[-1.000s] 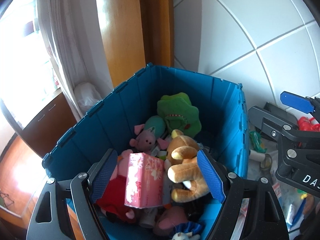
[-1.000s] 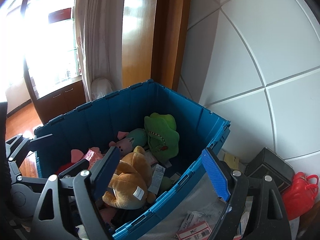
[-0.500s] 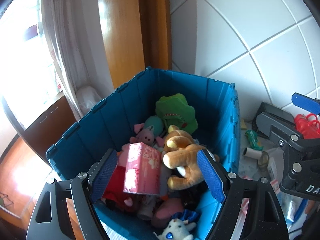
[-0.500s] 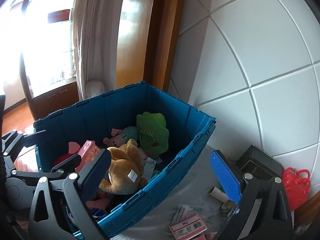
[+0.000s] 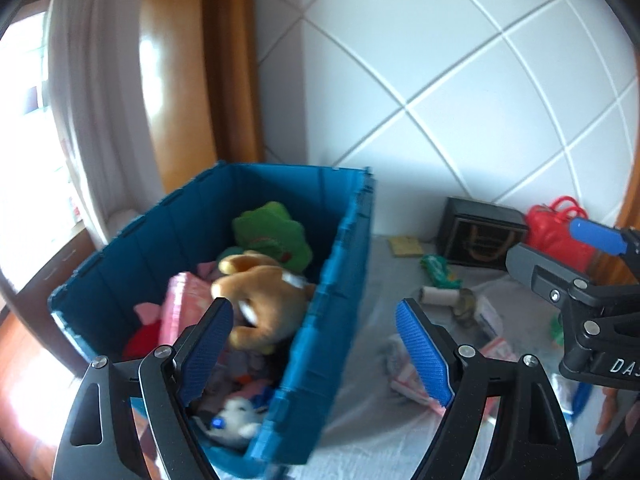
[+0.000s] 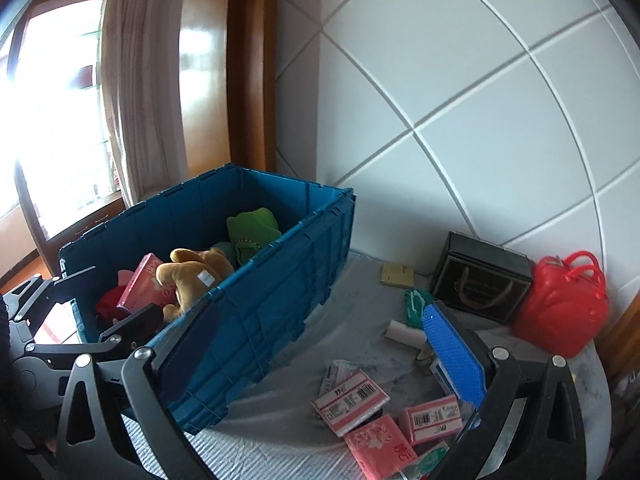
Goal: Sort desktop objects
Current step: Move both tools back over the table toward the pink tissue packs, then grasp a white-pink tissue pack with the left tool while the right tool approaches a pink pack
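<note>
Several pink tissue packs [image 6: 374, 426] lie loose on the desk [image 6: 276, 408] near its front edge, to the right of the blue crate [image 6: 256, 320], and the coming move seems to turn on them; they sit low in the right wrist view, just ahead of and slightly below the right gripper [image 6: 320, 352], between the lines of its two fingers. Its jaws have just been opening and now stand wide apart with nothing between the pads; the flat pack with the barcode label [image 6: 351, 396] lies nearest its centre line, its long axis slanting across the gripper's pointing direction, so I judge a slight roll of the wrist would be needed to close across the short side.

The left gripper [image 5: 320, 356] is also spread and empty; it straddles the crate's right wall, its left pad over the toys inside and its right pad over the desk; the packs lie to its right and are blurred in its view, so the right hand is plainly the nearer one.

Inside the crate a brown plush [image 6: 192, 276], a green plush [image 6: 252, 232] and another pink pack [image 6: 142, 284] already rest; toward the desk's back edge stand a black box [image 6: 480, 280] and a red bag [image 6: 560, 312], with a small white roll [image 6: 404, 334] between them and the packs.
</note>
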